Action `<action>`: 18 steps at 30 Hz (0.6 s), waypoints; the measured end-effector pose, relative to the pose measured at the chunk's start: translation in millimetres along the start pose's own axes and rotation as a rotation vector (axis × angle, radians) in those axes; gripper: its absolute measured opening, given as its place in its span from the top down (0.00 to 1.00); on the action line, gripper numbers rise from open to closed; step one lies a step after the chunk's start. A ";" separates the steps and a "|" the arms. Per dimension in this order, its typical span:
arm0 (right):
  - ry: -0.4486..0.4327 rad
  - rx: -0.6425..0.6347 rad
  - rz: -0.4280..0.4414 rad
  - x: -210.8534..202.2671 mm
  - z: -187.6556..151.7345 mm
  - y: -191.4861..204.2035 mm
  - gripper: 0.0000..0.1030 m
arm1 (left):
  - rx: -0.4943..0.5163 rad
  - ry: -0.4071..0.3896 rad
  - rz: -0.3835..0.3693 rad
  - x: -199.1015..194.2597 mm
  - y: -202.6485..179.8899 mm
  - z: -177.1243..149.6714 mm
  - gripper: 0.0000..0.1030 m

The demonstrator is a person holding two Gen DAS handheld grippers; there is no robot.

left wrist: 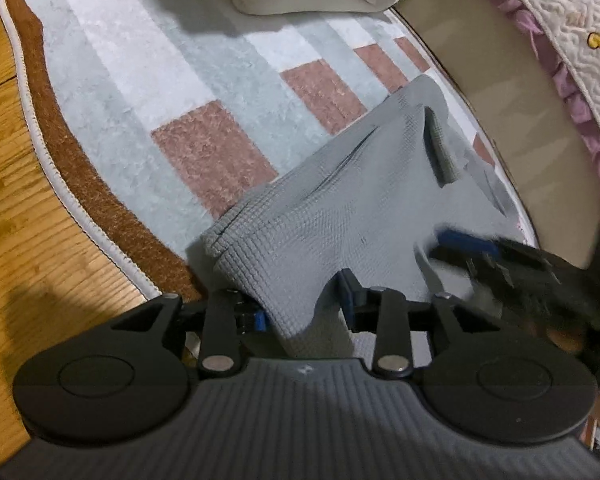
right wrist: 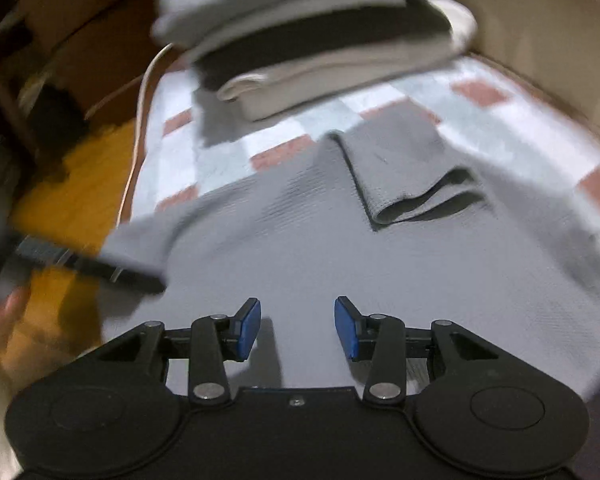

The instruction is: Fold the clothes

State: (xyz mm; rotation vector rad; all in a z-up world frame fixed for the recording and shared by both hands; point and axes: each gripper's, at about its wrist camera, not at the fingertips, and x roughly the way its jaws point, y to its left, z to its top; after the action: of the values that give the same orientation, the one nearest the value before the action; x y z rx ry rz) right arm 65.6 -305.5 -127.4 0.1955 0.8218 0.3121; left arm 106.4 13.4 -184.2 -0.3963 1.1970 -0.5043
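Left claw (left wrist: 304, 304) pinches the grey garment (left wrist: 340, 216) on the rug (left wrist: 140, 92), folded pile (right wrist: 320, 48) at 12 o'clock; right claw (right wrist: 298, 328) spread, should grab the matching edge, lifting evenly.

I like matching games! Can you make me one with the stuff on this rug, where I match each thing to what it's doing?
Things:
1. grey waffle garment
2. pile of folded clothes
3. right gripper
4. rug

States:
A. stacked at the far end of the rug
B. jaws apart, holding nothing
C. checked pale blue and dusty pink
D. spread out, one sleeve folded over it

Pairs: 1-D, 2-A, 3-B, 4-C
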 end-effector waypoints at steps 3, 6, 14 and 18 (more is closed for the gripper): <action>-0.015 0.004 -0.062 28.4 10.7 -13.2 0.57 | 0.012 -0.012 -0.016 1.4 -0.8 0.0 0.67; -0.031 0.009 -0.124 56.7 21.3 -26.4 0.58 | 0.019 -0.017 -0.017 2.7 -2.6 0.3 0.67; -0.078 0.039 -0.154 1.1 12.0 -29.2 0.56 | -0.113 -0.061 -0.149 -3.0 8.7 5.9 0.65; -0.092 0.040 -0.142 -31.2 -0.6 -21.3 0.45 | -0.223 -0.091 -0.254 -7.0 19.2 9.6 0.90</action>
State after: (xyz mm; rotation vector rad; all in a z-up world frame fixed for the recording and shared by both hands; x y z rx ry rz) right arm 49.4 -336.2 -112.6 0.1868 0.7470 0.1521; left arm 116.6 33.4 -186.2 -0.7614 1.1239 -0.5660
